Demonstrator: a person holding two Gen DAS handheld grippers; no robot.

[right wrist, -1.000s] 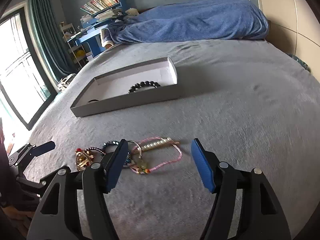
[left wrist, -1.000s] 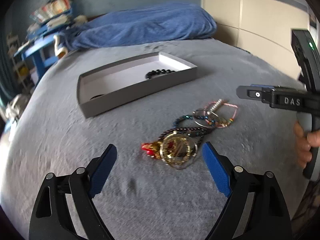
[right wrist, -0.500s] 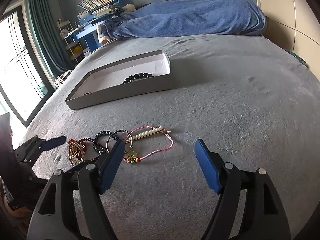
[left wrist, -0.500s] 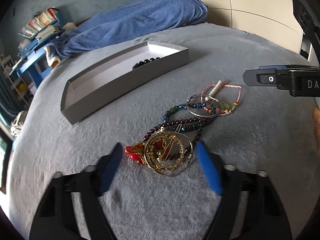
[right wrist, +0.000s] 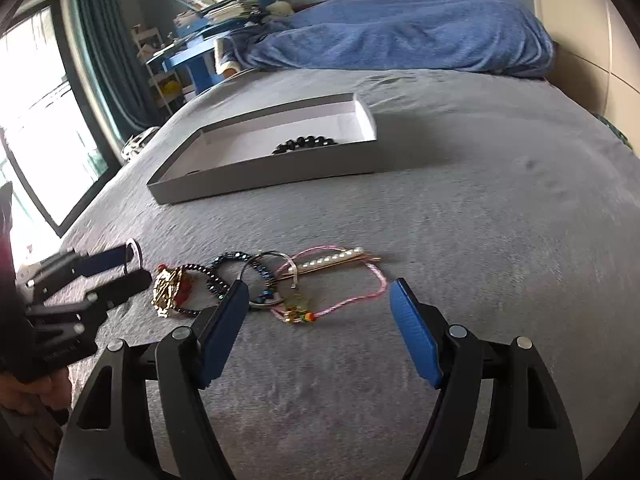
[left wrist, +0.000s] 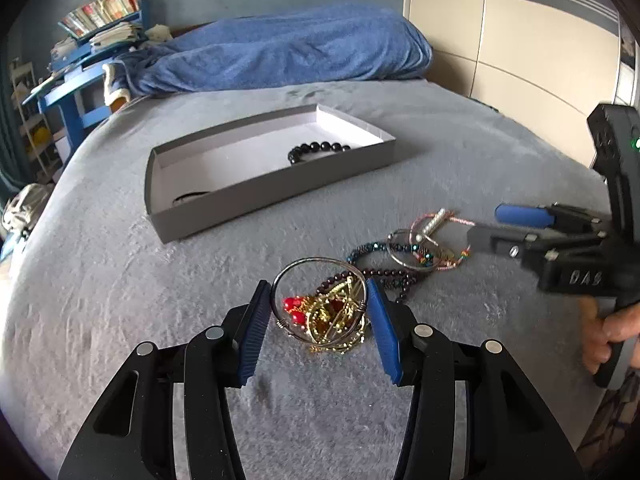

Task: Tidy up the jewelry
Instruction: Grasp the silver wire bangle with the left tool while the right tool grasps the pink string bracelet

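Grey bed point(left wrist: 120, 288) | left gripper point(left wrist: 318, 300) jaws clamp silver bangle point(left wrist: 316, 264) | right gripper point(right wrist: 316, 300) jaws wide

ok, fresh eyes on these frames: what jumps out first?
The left tongs straddle a silver bangle and a gold-and-red tangle on the grey bed. Beyond lies a grey tray holding a black bead bracelet. The right tongs hover open by a pink cord bracelet.

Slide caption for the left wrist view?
Left gripper closed around silver bangle, gray tray beyond.
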